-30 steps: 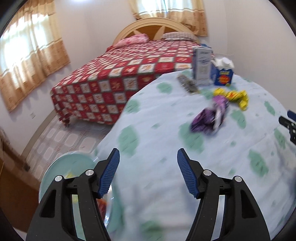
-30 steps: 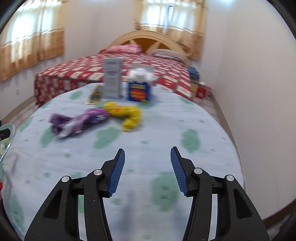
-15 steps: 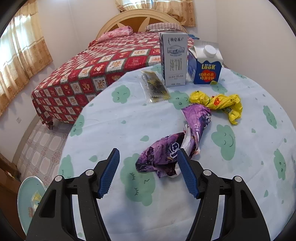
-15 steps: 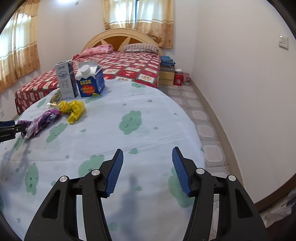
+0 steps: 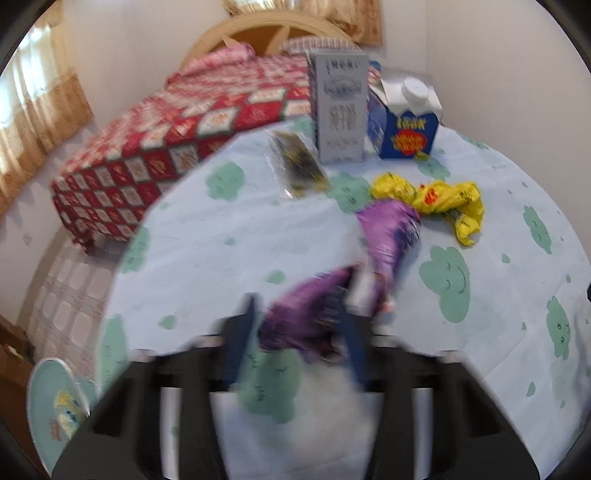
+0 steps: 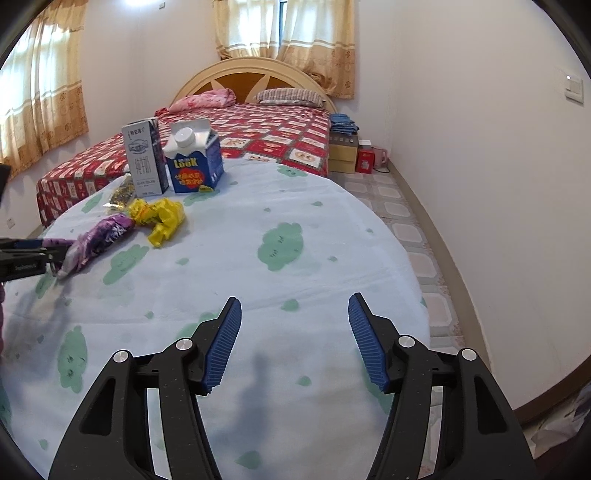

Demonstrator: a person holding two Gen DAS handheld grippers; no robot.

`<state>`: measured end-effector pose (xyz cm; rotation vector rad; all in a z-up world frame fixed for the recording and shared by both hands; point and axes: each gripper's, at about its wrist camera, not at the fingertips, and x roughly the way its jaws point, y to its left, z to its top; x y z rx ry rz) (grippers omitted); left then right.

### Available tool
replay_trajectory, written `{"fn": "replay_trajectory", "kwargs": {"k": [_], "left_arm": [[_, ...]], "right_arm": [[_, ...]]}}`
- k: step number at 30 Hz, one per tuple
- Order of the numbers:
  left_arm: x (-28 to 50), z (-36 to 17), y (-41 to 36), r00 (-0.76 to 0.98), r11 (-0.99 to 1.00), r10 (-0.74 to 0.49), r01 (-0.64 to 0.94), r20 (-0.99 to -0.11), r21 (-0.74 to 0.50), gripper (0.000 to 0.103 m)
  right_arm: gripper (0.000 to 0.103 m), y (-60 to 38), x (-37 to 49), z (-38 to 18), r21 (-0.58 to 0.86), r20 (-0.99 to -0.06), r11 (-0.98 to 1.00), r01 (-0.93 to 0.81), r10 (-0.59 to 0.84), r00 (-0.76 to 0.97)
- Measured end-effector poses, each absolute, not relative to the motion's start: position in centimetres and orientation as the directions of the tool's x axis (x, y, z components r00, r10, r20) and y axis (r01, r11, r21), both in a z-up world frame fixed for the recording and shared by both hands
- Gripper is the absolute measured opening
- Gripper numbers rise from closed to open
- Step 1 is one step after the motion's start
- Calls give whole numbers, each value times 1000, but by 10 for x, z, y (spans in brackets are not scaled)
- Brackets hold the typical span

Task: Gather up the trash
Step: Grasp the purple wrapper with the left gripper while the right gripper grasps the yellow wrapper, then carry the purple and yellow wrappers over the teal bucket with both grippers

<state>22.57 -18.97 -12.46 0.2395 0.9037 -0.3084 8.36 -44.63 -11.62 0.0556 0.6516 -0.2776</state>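
Closing: left gripper [image 5: 299,339] jaws being shut round purple wrapper [image 5: 373,266], wrapper between pads, 6 o'clock of surface [image 5: 229,229].
R gripper [image 6: 293,339]: empty, jaws opening.
Done: bin [image 5: 55,410] at 8 o'clock, some trash judged inside.
Left: yellow wrapper [image 5: 439,199], clear packet [image 5: 299,166], 2 cartons [image 5: 338,110] at 12 o'clock.

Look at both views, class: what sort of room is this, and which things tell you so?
Most likely a home bedroom: a bed with pillows and a wooden headboard, plus curtained windows.
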Motion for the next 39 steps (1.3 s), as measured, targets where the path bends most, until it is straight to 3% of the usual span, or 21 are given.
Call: {"fn": "replay_trajectory", "kwargs": {"k": [4,15,25,26,29,39], "left_arm": [[226,-121,-183,578,932,-182,360,-795,49,16],[231,-93,-138,655,946,-151,313,-740,84,15],[246,-97,-114,679,961,-87,249,-729,117,15],[246,-98,-112,678,962,-86,246,-730,115,15],[247,-96,-110,683,963,-81,242,-726,120,15],[234,-81,-103,708,963,-77,235,-702,130,15]], "right_arm": [[64,-428,102,-107,-64,-609,973,222,-214,763],[64,-380,178,-92,-78,-635,991,110,-134,760],[63,-357,245,-117,-90,-706,995,45,-95,702],[61,-358,247,-119,-86,-712,995,40,-89,697],[26,-356,254,-127,-71,-747,997,14,-62,662],[16,-345,232,-118,-34,-723,999,-14,-15,691]]}}
